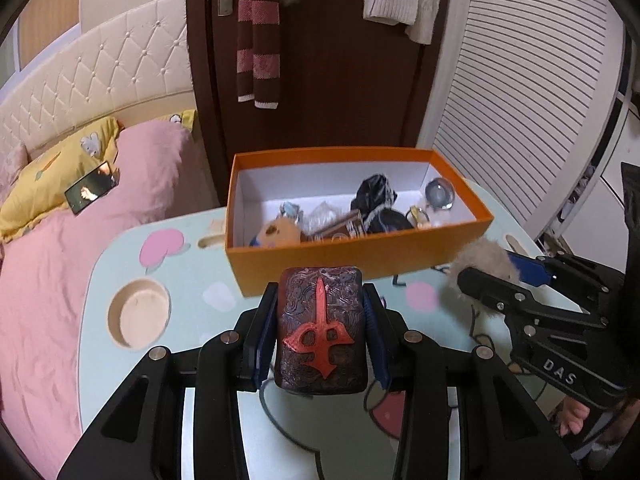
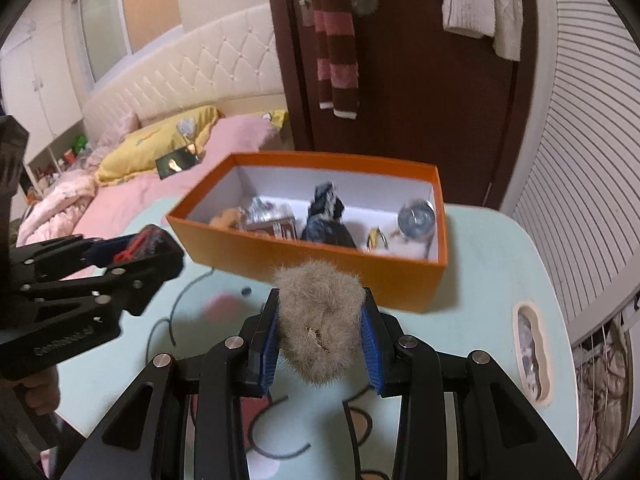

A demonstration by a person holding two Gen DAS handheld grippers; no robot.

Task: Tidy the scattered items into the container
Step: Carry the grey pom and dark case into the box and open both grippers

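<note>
Two items gripped: dark embossed block [image 1: 320, 330], red emblem; fluffy beige scrunchie [image 2: 320, 326].

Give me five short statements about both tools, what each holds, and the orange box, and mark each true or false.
1. The left tool grips a dark embossed block bearing a red emblem. True.
2. The right tool is empty. False: it is shut on a beige fluffy scrunchie.
3. The orange box is empty. False: several items lie inside, among them a black cloth bundle.
4. The box stands on the pale blue table. True.
5. The scrunchie already lies in the box. False: it is held in front of it.
</note>
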